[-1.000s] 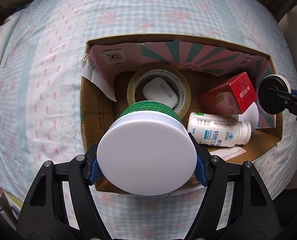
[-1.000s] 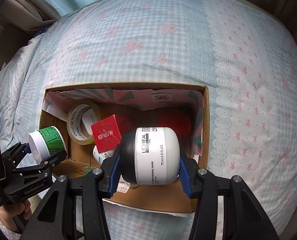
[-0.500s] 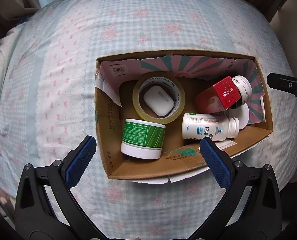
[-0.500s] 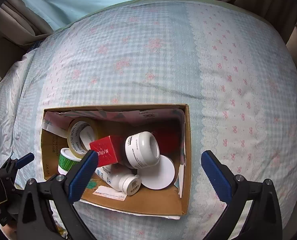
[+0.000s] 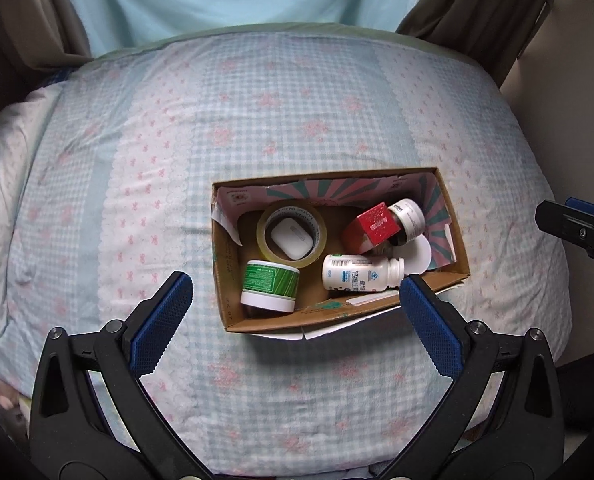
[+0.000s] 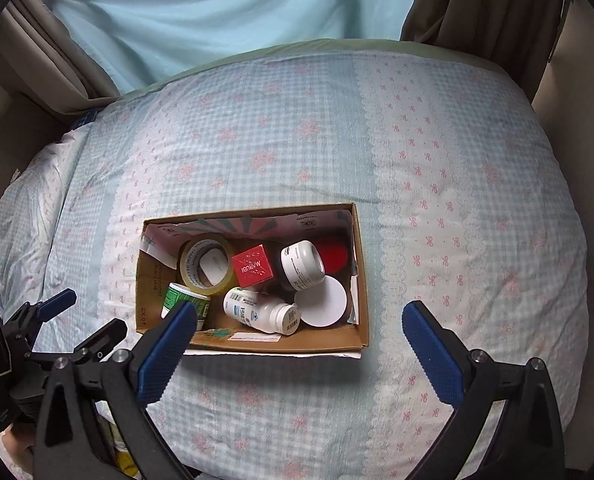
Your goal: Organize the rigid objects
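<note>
A cardboard box (image 5: 225, 280) (image 6: 360, 272) lies on the bed. In it are a green-labelled white jar (image 5: 270, 286) (image 6: 177, 300), a tape roll (image 5: 291, 234) (image 6: 207, 266) with a white earbud case (image 5: 292, 237) inside, a white pill bottle (image 5: 359, 274) (image 6: 259, 310), a red carton (image 5: 375, 226) (image 6: 252, 266), a black-and-white L'Oreal jar (image 5: 407, 216) (image 6: 302, 266) and a white disc (image 6: 321, 300). My left gripper (image 5: 295, 324) is open and empty, above the box's near edge. My right gripper (image 6: 299, 352) is open and empty, above the box's near edge.
The bed has a blue checked cover with pink bows (image 5: 257, 100) (image 6: 457, 200). Curtains (image 6: 217, 8) hang behind it. The right gripper's tip (image 5: 577, 232) shows at the right of the left wrist view; the left gripper (image 6: 53, 344) shows at lower left of the right wrist view.
Both grippers let go of their jars, which now lie in the box. Both grippers opened wide and pulled up and back from the box.
</note>
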Demonstrator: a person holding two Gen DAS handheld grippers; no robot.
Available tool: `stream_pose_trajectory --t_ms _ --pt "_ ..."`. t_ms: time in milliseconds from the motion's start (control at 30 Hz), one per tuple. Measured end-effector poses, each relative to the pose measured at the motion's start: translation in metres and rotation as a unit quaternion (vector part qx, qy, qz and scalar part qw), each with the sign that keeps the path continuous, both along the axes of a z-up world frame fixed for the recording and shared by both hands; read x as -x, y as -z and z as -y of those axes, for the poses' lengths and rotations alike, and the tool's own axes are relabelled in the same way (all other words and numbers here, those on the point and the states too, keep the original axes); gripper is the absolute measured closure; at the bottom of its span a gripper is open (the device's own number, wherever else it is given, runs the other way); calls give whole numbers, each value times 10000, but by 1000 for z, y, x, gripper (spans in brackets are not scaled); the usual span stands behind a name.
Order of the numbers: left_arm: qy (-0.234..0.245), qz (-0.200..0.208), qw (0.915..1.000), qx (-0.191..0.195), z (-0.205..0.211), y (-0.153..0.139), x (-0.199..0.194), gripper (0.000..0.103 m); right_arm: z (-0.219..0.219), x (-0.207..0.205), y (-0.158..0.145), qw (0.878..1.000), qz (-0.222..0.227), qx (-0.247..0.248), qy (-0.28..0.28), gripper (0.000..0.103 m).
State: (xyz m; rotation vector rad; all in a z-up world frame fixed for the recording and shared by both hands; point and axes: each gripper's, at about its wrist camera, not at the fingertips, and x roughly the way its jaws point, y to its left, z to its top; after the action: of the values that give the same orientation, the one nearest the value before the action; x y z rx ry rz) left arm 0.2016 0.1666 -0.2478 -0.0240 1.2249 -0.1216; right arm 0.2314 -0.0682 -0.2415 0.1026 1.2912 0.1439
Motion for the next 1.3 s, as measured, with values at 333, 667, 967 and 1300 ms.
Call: stream_pose_trajectory --t_ms 333,667,967,1300 --pt "-83 1691 9856 11 52 -175 45 0 35 50 -148 9907 1326 300 -58 1" --pt "-187 2730 9617 148 89 -245 116 0 82 116 -227 9703 2345 550 208 1" --pt "-280 2939 9552 201 104 -246 146 0 103 151 -237 9568 2753 877 332 1" --pt "-193 3034 9526 103 117 -248 152 0 117 155 -239 9544 2858 745 434 1"
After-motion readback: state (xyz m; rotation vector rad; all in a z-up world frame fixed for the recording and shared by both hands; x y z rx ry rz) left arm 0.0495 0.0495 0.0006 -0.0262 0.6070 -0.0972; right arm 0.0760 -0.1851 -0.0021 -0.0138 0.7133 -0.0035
